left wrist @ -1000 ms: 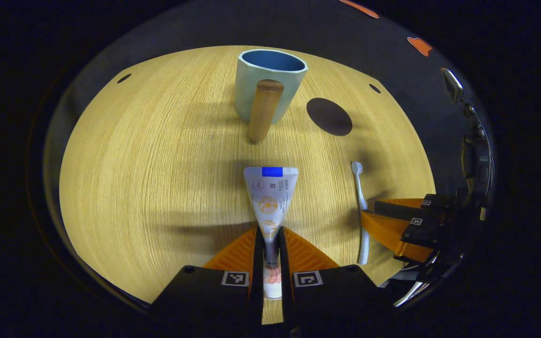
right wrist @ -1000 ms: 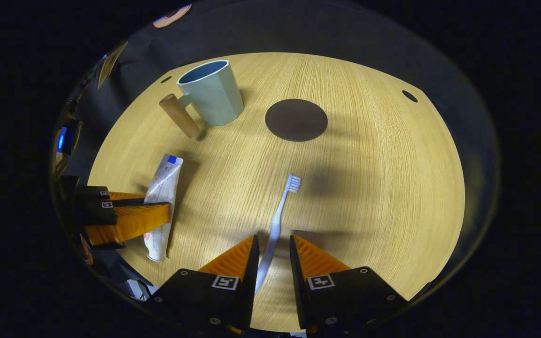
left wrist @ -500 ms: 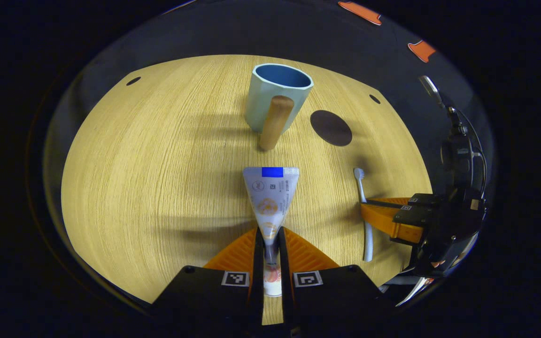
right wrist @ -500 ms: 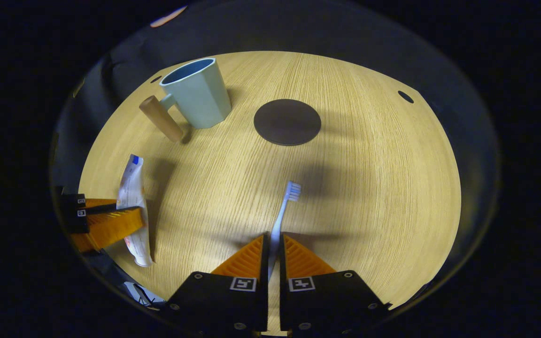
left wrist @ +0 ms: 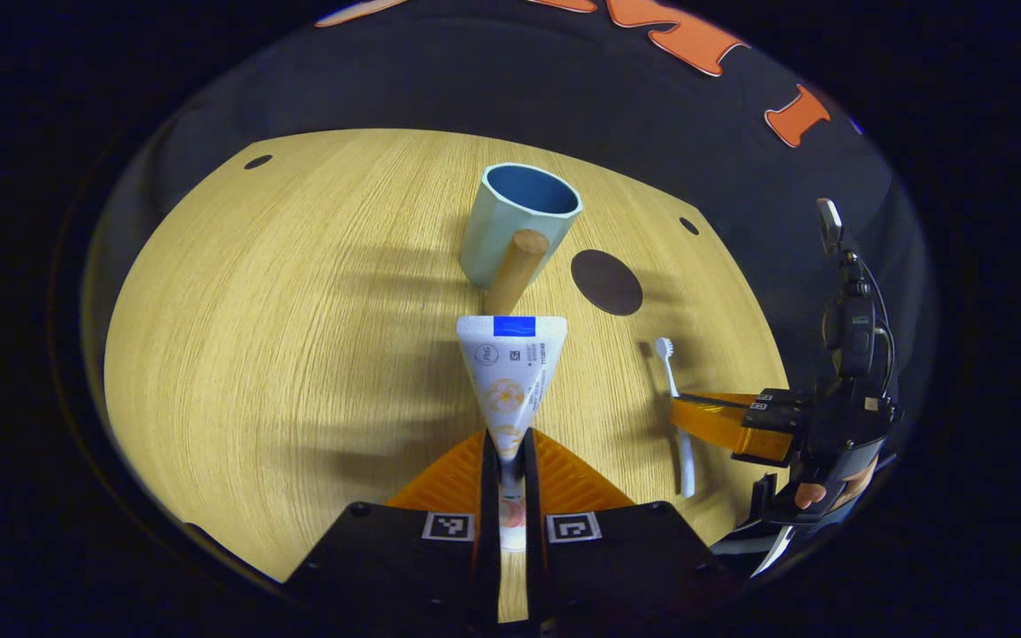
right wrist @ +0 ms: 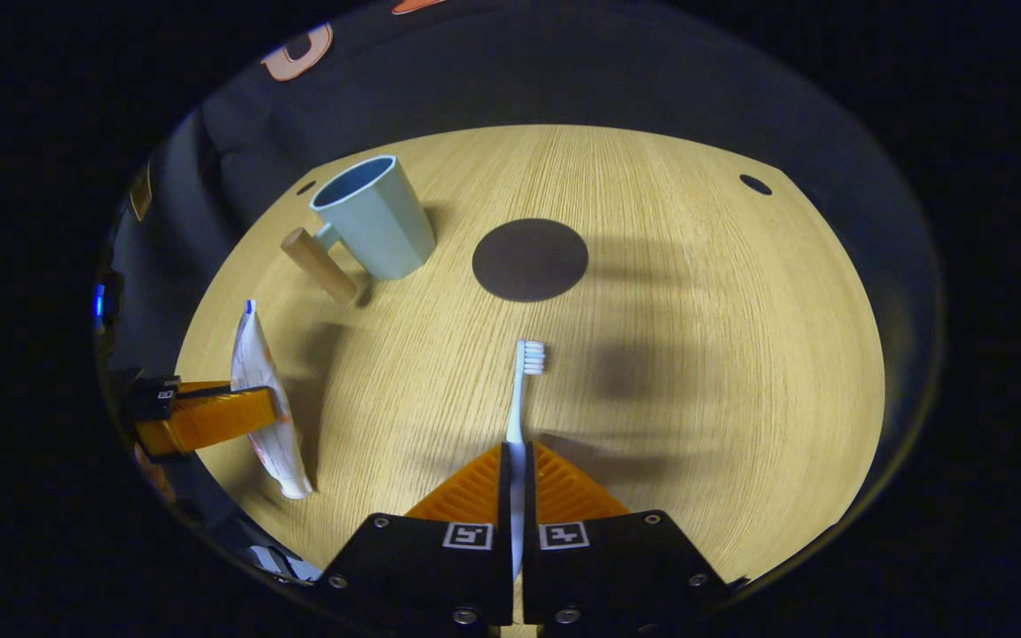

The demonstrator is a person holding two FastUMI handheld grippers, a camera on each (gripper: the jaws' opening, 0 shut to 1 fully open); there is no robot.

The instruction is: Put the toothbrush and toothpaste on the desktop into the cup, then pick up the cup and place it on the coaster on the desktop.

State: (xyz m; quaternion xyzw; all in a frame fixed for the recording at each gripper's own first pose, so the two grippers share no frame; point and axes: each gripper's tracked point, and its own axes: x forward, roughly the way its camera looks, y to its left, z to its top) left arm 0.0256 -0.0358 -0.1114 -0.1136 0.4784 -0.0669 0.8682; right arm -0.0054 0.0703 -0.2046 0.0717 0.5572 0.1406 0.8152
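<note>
Near the table's front edge, left gripper pinches soft toothpaste low, near its cap; right gripper clamps light, stiff toothbrush mid-handle. Cup far.

Warm overhead light, soft shadows on the desktop, fisheye-bent edges.

I note a light wood-grain table with the grain running away from both cameras. Small dark holes sit near its far corners: one far left and one far right in the left gripper view. Soft shadows cross the surface. Black cloth wall stands behind the table.
</note>
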